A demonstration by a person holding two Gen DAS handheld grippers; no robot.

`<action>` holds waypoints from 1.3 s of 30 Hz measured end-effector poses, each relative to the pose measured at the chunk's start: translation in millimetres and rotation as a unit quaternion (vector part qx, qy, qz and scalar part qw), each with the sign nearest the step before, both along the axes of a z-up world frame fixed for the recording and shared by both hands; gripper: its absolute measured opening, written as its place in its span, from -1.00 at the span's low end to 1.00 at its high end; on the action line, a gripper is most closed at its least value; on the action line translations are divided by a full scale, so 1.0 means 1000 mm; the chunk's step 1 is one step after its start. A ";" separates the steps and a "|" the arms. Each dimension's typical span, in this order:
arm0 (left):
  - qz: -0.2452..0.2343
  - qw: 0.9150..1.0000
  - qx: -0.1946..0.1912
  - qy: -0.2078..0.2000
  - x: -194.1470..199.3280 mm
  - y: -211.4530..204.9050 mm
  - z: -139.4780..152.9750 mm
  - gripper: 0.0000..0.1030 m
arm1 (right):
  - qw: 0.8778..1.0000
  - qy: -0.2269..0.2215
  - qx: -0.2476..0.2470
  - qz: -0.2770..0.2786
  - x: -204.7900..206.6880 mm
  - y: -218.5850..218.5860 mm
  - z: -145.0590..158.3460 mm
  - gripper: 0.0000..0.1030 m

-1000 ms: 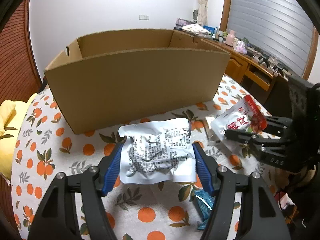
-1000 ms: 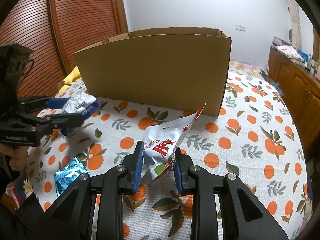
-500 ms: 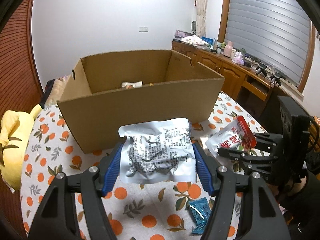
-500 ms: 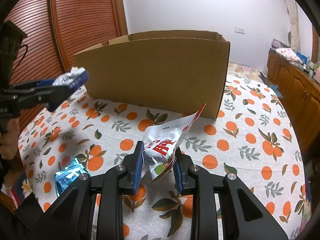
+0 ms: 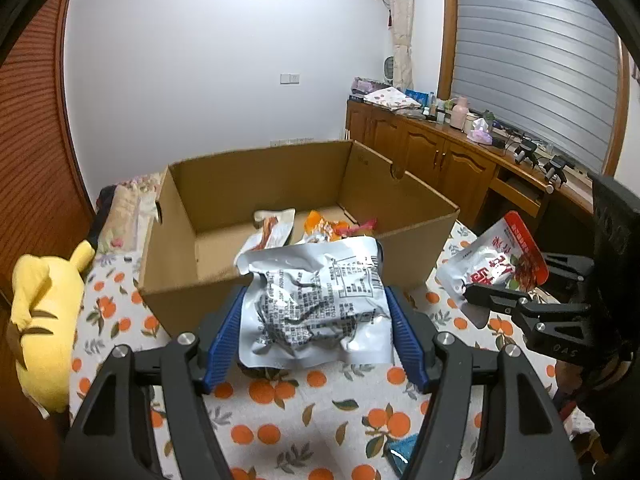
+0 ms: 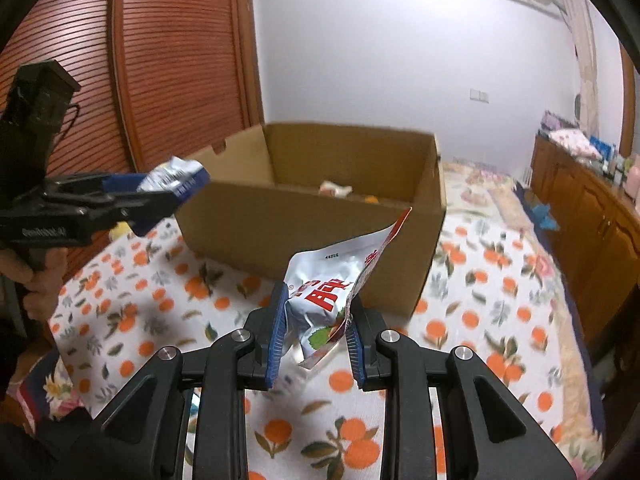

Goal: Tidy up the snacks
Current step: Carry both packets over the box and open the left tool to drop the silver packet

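My left gripper [image 5: 316,312] is shut on a crumpled silver snack pouch [image 5: 316,304] with black print, held in the air just in front of the near wall of an open cardboard box [image 5: 420,256]. Inside the box lie several snack packs [image 5: 276,230]. My right gripper [image 6: 318,312] is shut on a white and red snack bag [image 6: 336,280], also raised before the box [image 6: 304,220]. In the left wrist view the right gripper [image 5: 492,300] shows at the right with that bag [image 5: 496,260]. The right wrist view shows the left gripper [image 6: 176,188] at the left with its pouch [image 6: 168,174].
The box stands on a table with an orange-print cloth [image 5: 280,412]. A blue packet [image 5: 404,452] lies on the cloth near my left gripper. A yellow plush toy [image 5: 44,304] sits at the left. Wooden cabinets [image 5: 436,160] line the right wall. A hand [image 6: 40,280] holds the left gripper's handle.
Both grippers have risen with their packs still held. The box's inside and the snacks in it have come into view over its near wall.
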State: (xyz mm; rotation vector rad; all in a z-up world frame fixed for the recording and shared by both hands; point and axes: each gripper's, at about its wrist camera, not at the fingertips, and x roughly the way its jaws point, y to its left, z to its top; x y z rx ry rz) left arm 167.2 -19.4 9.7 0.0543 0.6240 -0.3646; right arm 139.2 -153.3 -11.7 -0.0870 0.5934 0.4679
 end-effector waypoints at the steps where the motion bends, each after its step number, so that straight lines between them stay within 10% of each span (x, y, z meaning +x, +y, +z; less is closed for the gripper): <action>1: 0.000 1.000 0.002 -0.002 0.001 -0.001 0.002 0.31 | 1.000 -0.004 -0.002 0.001 0.002 0.002 0.004 -0.50; 39: 0.061 0.997 0.007 0.036 0.085 0.010 0.000 0.39 | 1.000 0.003 -0.013 -0.020 0.086 0.022 0.029 -0.50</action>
